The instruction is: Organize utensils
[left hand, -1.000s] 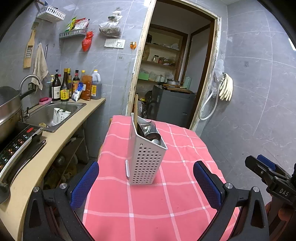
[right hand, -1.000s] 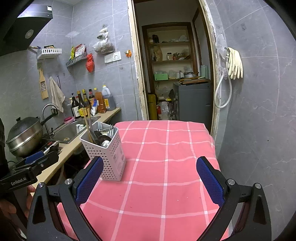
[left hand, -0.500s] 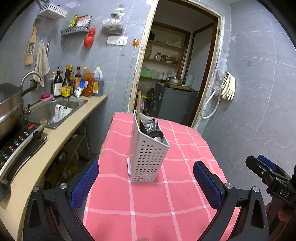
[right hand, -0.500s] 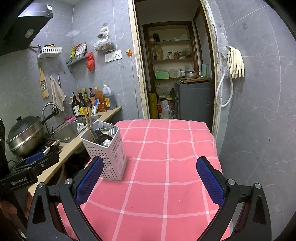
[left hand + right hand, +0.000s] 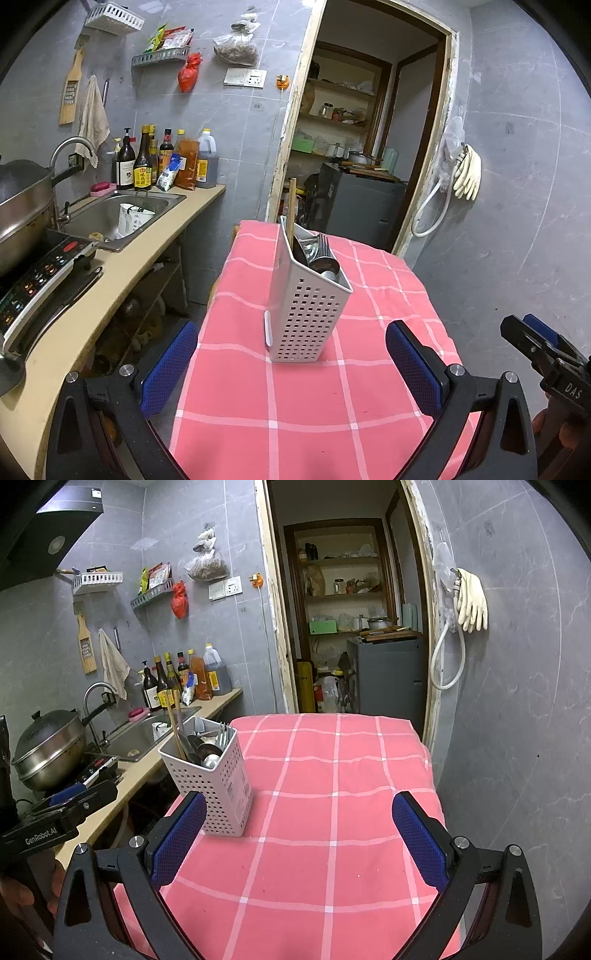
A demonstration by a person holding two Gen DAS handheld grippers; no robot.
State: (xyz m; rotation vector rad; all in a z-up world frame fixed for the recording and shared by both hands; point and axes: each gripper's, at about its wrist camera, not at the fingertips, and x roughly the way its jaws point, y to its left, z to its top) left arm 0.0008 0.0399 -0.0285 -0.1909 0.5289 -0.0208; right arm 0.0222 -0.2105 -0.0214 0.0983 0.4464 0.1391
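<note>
A white perforated utensil holder (image 5: 308, 317) (image 5: 212, 784) stands upright on the pink checked tablecloth (image 5: 306, 402) (image 5: 332, 812). Inside it are spoons, a fork (image 5: 325, 245) and wooden chopsticks (image 5: 291, 210) (image 5: 173, 727). My left gripper (image 5: 291, 363) is open and empty, a short way in front of the holder. My right gripper (image 5: 295, 843) is open and empty too, with the holder just beyond its left fingertip. Each gripper shows at the edge of the other's view.
A counter (image 5: 122, 266) runs along the table's left side, with a sink (image 5: 122, 214), sauce bottles (image 5: 147, 162), an induction hob (image 5: 40, 273) and a steel wok (image 5: 48, 749). Behind the table is a doorway with a grey cabinet (image 5: 388, 675). A grey tiled wall stands on the right.
The left gripper's view has shifted, so the holder now sits a little right of centre. The right view has tilted slightly. Both grippers stay open and nothing was grasped.
</note>
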